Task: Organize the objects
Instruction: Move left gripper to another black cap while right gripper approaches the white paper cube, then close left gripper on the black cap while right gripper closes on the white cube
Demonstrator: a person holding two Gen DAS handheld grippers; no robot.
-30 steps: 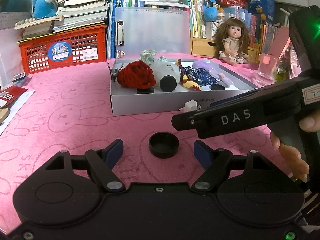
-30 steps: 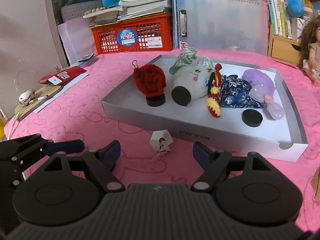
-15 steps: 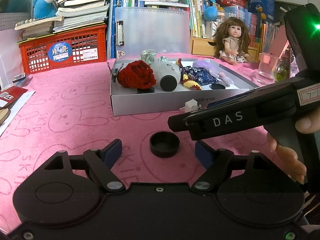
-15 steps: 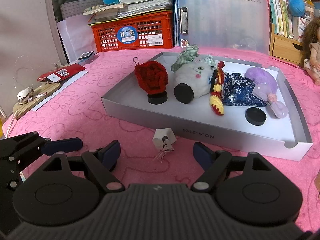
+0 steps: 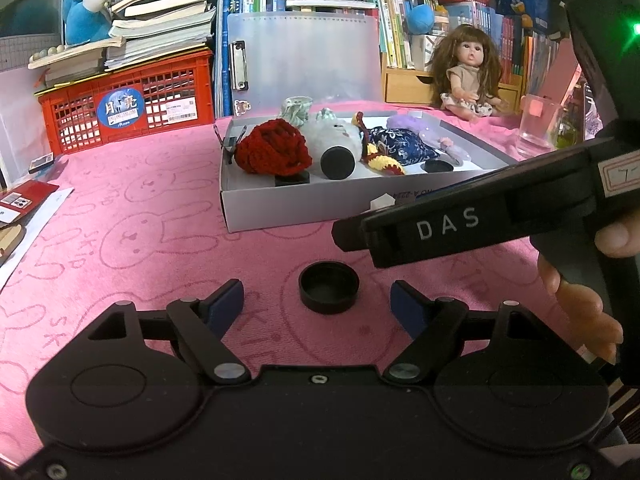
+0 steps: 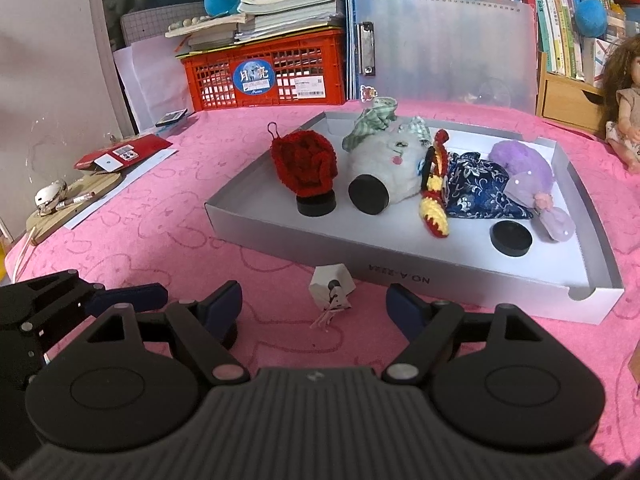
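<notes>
A black round cap lies open side up on the pink cloth, between and just ahead of the blue pads of my left gripper, which is open and not touching it. A small white charm with a tassel lies in front of the white tray, between the spread fingers of my right gripper, also open and empty. The tray holds a red crocheted piece, a grey plush, a yellow-red knit, a blue pouch, a purple pouch and black caps.
The right tool's black body, held by a hand, crosses the left wrist view at the right. A red crate with books, a clear folder, a doll and a glass stand behind. Cards and a wooden board lie at the left.
</notes>
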